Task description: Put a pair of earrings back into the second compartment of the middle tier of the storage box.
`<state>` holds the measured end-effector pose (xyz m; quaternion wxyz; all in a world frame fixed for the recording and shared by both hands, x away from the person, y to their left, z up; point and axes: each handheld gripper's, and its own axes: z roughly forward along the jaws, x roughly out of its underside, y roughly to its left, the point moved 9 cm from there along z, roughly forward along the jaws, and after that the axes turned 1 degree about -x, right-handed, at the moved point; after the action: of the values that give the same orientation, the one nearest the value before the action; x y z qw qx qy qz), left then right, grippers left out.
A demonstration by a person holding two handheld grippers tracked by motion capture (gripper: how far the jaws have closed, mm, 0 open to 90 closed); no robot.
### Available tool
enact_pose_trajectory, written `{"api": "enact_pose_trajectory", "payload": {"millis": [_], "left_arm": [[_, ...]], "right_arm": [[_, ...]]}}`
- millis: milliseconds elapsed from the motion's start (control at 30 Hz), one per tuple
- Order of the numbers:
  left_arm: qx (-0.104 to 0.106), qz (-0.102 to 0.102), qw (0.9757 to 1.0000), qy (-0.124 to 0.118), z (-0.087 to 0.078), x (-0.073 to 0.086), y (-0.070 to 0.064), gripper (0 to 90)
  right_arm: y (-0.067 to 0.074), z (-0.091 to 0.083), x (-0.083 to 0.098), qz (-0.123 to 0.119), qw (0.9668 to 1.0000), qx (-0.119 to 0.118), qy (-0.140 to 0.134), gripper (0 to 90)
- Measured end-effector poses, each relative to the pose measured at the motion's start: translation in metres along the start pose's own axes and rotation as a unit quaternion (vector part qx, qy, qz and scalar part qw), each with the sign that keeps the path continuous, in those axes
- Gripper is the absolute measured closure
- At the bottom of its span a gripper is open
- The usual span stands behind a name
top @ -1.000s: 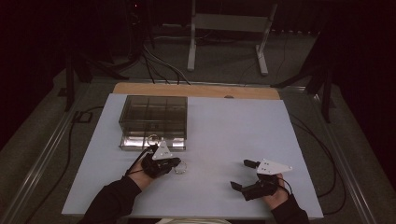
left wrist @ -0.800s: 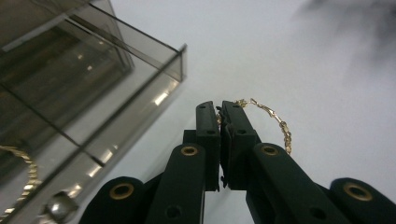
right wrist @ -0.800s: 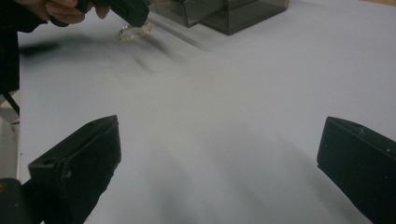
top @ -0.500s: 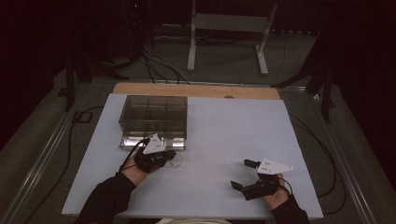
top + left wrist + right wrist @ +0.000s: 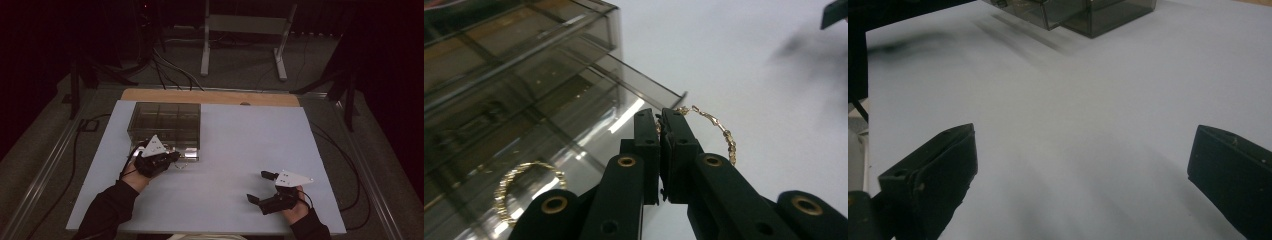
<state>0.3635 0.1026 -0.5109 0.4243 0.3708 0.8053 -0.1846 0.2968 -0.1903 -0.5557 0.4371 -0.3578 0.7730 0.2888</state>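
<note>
In the left gripper view my left gripper (image 5: 659, 117) is shut on a thin gold hoop earring (image 5: 719, 131), which arcs out to the right of the jaws above the white table. A second gold hoop (image 5: 521, 185) lies in the pulled-out drawer (image 5: 644, 82) of a smoky clear box (image 5: 499, 75) just left of the jaws. From the high view the left gripper (image 5: 172, 157) hovers at the box's (image 5: 165, 119) front edge. My right gripper (image 5: 258, 187) rests open near the table's front right, nothing between its jaws (image 5: 1083, 165).
A white sheet (image 5: 250, 130) covers the table, with a wooden strip (image 5: 210, 96) along the far edge. The box (image 5: 1088, 12) shows at the top of the right gripper view. Cables and a metal stand (image 5: 245, 30) lie on the floor beyond.
My left hand has moved up and back toward the box's drawer, carrying the gold hoop off the table. The right hand has stayed where it was.
</note>
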Motion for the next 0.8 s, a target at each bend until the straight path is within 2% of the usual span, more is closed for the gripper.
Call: {"api": "enact_pose_trajectory", "payload": {"millis": [100, 400, 800], "left_arm": [[-0.005, -0.009, 0.9999, -0.010, -0.003, -0.002, 0.006, 88.2], [-0.028, -0.022, 0.9992, -0.017, -0.005, -0.004, 0.022, 88.2], [-0.066, -0.055, 0.9960, -0.025, -0.006, -0.001, 0.048, 88.1]], "right_arm": [[0.000, 0.000, 0.001, -0.001, 1.0000, 0.001, 0.002, 0.0], [0.000, 0.000, 0.000, 0.000, 1.0000, 0.001, 0.001, 0.0], [0.000, 0.000, 0.001, 0.001, 1.0000, 0.001, 0.002, 0.0]]}}
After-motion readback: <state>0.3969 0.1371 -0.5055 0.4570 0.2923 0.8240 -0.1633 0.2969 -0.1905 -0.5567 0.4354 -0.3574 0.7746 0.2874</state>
